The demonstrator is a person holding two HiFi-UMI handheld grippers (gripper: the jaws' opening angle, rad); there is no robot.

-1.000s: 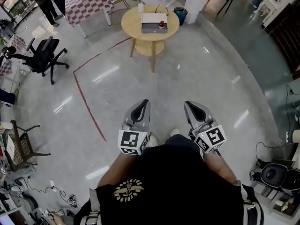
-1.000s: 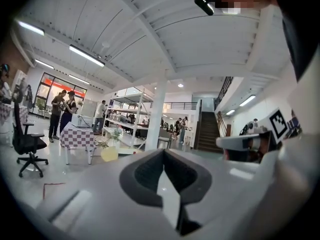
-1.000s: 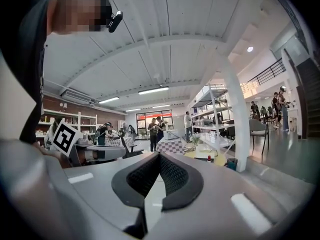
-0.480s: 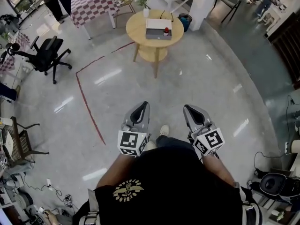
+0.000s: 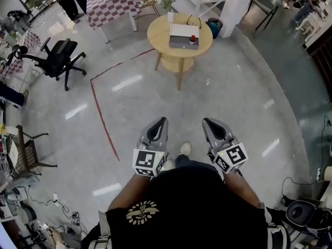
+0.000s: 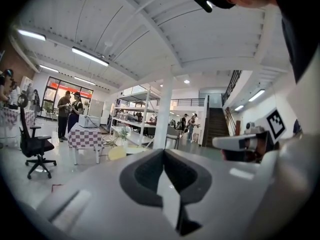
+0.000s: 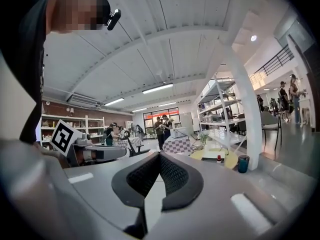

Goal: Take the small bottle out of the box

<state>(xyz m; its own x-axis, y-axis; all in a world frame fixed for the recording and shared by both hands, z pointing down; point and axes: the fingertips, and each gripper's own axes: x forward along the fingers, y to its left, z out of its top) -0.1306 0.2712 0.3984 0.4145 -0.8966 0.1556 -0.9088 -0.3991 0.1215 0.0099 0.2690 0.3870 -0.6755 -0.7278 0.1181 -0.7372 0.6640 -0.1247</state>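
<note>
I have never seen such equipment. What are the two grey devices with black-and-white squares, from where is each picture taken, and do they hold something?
There is no robot: a person holds a hand tool in each hand, the left gripper and the right gripper; the patterned cubes belong to them. The downward picture comes from a camera on the person's head. The other two come from cameras riding on each gripper, looking along its jaws. Both pairs of jaws are shut, with nothing between them. Some way ahead stands a round wooden table carrying a flat box, a small red-capped bottle at the box's right edge, and a vase.
</note>
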